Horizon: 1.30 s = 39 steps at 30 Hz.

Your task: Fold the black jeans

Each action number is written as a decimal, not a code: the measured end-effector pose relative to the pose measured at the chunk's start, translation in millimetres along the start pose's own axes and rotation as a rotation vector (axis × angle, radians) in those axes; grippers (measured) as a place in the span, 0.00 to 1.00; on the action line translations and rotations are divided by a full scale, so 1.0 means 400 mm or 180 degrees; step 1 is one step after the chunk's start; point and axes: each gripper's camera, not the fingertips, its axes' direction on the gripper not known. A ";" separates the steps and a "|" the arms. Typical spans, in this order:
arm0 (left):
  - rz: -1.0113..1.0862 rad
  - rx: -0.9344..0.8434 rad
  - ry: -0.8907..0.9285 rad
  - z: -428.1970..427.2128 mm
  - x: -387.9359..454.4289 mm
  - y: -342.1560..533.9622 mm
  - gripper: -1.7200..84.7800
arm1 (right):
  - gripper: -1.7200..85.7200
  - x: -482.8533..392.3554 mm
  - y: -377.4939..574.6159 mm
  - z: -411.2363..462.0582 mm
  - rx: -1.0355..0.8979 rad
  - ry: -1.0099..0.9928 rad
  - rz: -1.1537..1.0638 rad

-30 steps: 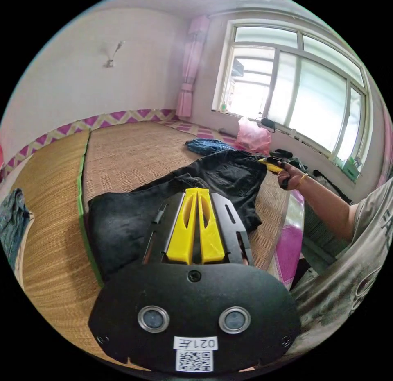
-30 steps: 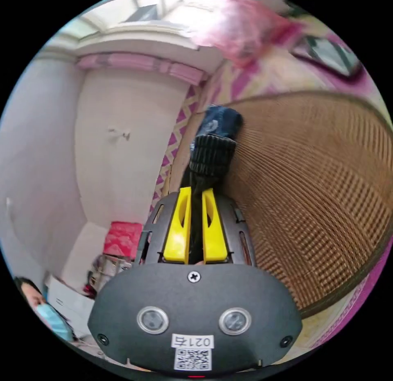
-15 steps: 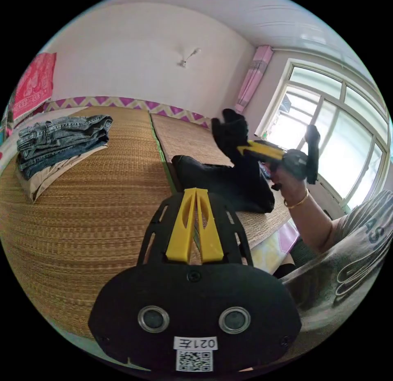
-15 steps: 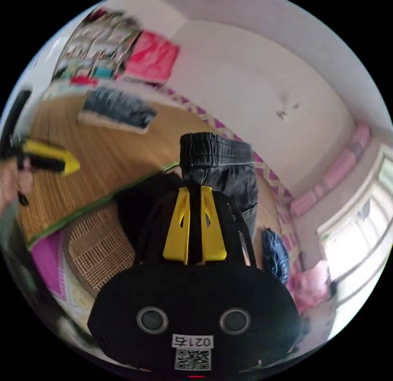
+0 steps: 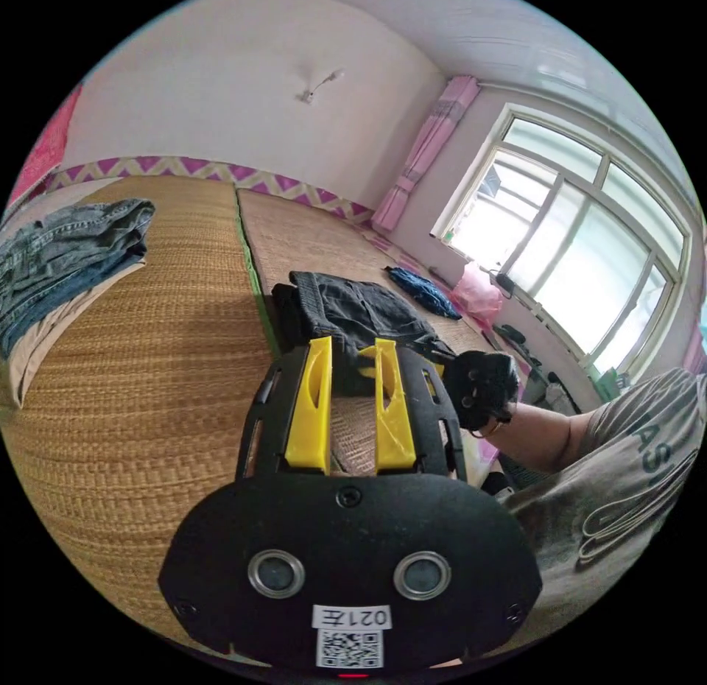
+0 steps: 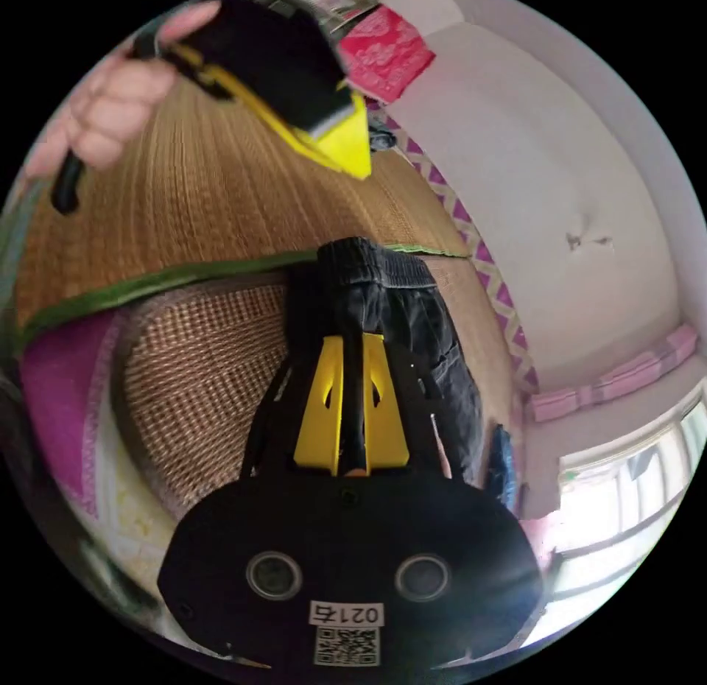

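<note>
We see the jeans lying folded on the woven mat, just past its green seam, their long axis running from the near mat edge away toward the far wall, with the ribbed waistband at the far end in the right gripper view. In that view the right gripper has its yellow jaws closed on a fold of the black cloth, which passes between them and spreads out ahead of the tips (the jeans lie directly in front of it, in its grasp). In the left gripper view the left gripper hangs above the mat with its jaws parted and nothing between them; the jeans lie just beyond its tips, apart from them. The same view shows the person's right hand wrapped round a black handle at the near end of the jeans, forearm reaching in from the right, sleeve of a grey shirt behind it. In the right gripper view the left hand holds its tool high over the mat, yellow tip slanting down toward the jeans. A stack of blue denim sits well apart at the left, and a window lights the room.
</note>
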 end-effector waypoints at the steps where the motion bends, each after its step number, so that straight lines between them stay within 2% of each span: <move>1: 0.0027 0.0003 0.0044 0.015 0.001 -0.014 0.11 | 0.09 0.079 0.040 -0.039 0.0169 -0.0270 0.0414; 5: 0.0307 0.0029 -0.0040 0.130 0.036 -0.092 0.09 | 0.11 0.287 0.200 -0.058 0.0084 -0.0389 0.1433; 7: 0.0443 -0.0115 -0.0306 0.198 0.043 -0.109 0.08 | 0.10 0.377 0.306 0.000 -0.0291 -0.0440 0.1853; 9: 0.0336 -0.0662 -0.0513 0.337 -0.022 -0.100 0.08 | 0.10 0.412 0.371 0.064 -0.0517 -0.0732 0.1982; 11: 0.0302 -0.1150 -0.0595 0.440 -0.098 -0.056 0.07 | 0.10 0.449 0.422 0.087 -0.0423 -0.0931 0.2136; 13: 0.0172 -0.1011 -0.0398 0.429 -0.143 -0.052 0.07 | 0.11 0.518 0.447 0.083 -0.0461 -0.1107 0.2134; 15: 0.0135 -0.0989 -0.0336 0.415 -0.159 -0.065 0.07 | 0.11 0.593 0.489 0.043 -0.0118 -0.0951 0.2358; 17: 0.0099 -0.0662 -0.0326 0.361 -0.177 -0.068 0.08 | 0.11 0.692 0.542 0.021 0.0105 -0.0921 0.2638; 20: -0.0234 -0.0489 -0.0200 0.306 -0.280 -0.067 0.11 | 0.13 0.873 0.636 0.087 0.0209 -0.1500 0.3070; 22: -0.0433 -0.0657 -0.0097 0.319 -0.357 -0.058 0.13 | 0.16 0.986 0.705 0.191 0.0104 -0.2030 0.3293; 24: -0.0748 -0.0911 0.0261 0.361 -0.453 -0.038 0.17 | 0.17 1.053 0.761 0.265 0.0049 -0.2370 0.3507; 28: -0.1002 -0.1185 0.0521 0.440 -0.533 -0.016 0.20 | 0.18 1.146 0.837 0.387 -0.0016 -0.3038 0.3718; 35: -0.0931 -0.1614 0.0292 0.547 -0.581 -0.009 0.17 | 0.13 1.218 0.864 0.475 -0.0173 -0.3383 0.3570; 39: -0.1125 -0.1452 0.0541 0.554 -0.624 0.035 0.11 | 0.08 1.264 0.918 0.474 0.0111 -0.3636 0.3662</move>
